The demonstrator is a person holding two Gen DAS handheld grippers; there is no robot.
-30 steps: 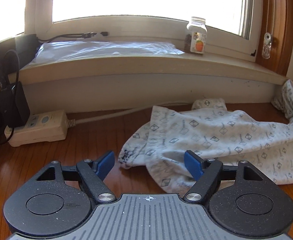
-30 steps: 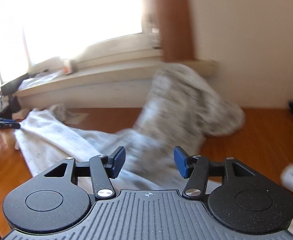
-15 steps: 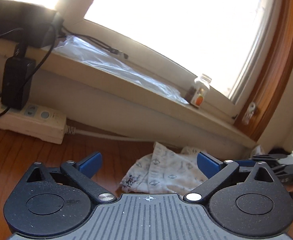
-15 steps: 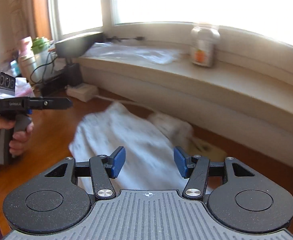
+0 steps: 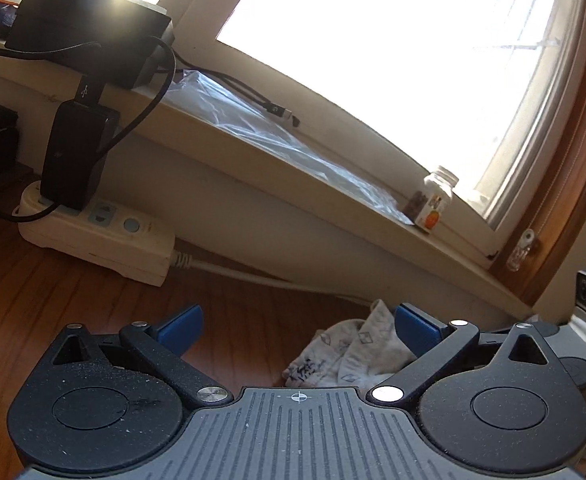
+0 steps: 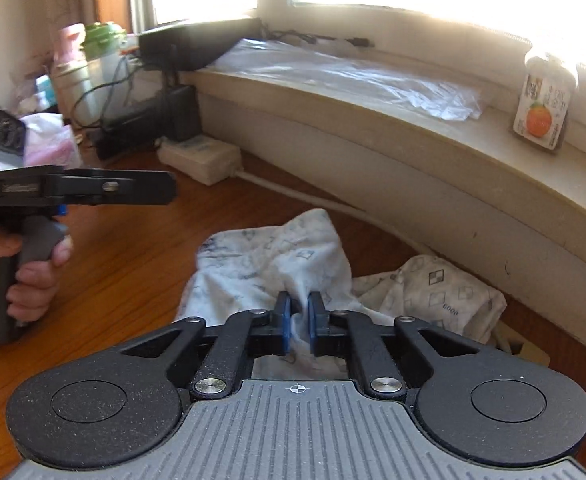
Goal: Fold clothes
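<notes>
A white garment with a small diamond print lies bunched on the wooden surface below the windowsill. My right gripper is closing its jaws, and a fold of that cloth is pinched between the blue pads. My left gripper stands wide open over bare wood. The garment's printed corner lies just beyond and below its right finger, untouched. In the right wrist view a hand holds the left gripper level, to the left of the cloth.
A white power strip carrying a black adapter sits at the back left, with its cable running along the wall. The windowsill holds a clear plastic sheet and a small jar. Bottles and cables crowd the far left corner.
The right gripper swung across to the garment's near fold and closed on it. The left gripper opened wider, rolled, and shifted left, so less cloth shows before it.
</notes>
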